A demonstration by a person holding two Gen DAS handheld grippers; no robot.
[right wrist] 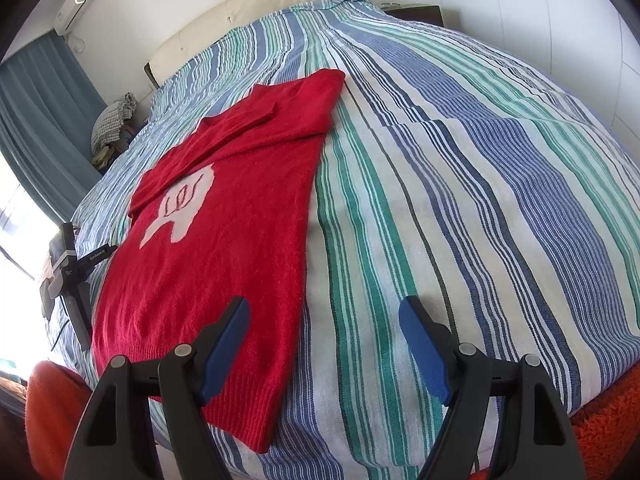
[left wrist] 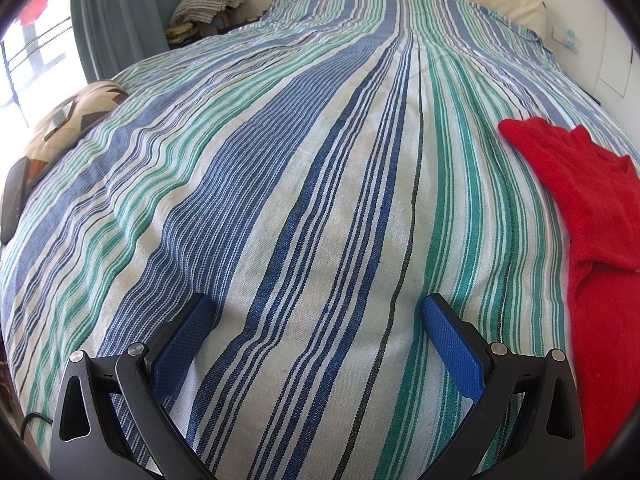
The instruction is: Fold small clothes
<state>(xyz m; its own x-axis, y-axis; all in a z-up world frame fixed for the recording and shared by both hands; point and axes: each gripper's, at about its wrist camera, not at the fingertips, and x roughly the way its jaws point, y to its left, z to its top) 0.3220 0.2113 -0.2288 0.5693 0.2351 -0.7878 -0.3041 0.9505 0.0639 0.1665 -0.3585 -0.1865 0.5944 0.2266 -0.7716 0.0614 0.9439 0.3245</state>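
- Just ahead of the right tool [right wrist: 324, 312] and a little to its left, the red sweater [right wrist: 224, 216] is lying flat on the striped bedspread [right wrist: 460, 200], with its ribbed hem nearest the tool and one sleeve already lying folded across the chest.
- Both tools are hanging with jaws spread wide and nothing between them; the left tool [left wrist: 316, 312] is hovering over bare bedspread, with the sweater off to its right.
- The step in hand is probably the next fold, hem toward collar or side toward middle.
- To do it well, each tool should be pinching one hem corner, catching both knit layers but no bedspread.
- The two should be lifting low and travelling together, so the knit is not sagging or skewing.
- Loose knit is likely stretching, so a gentle pull suits it.
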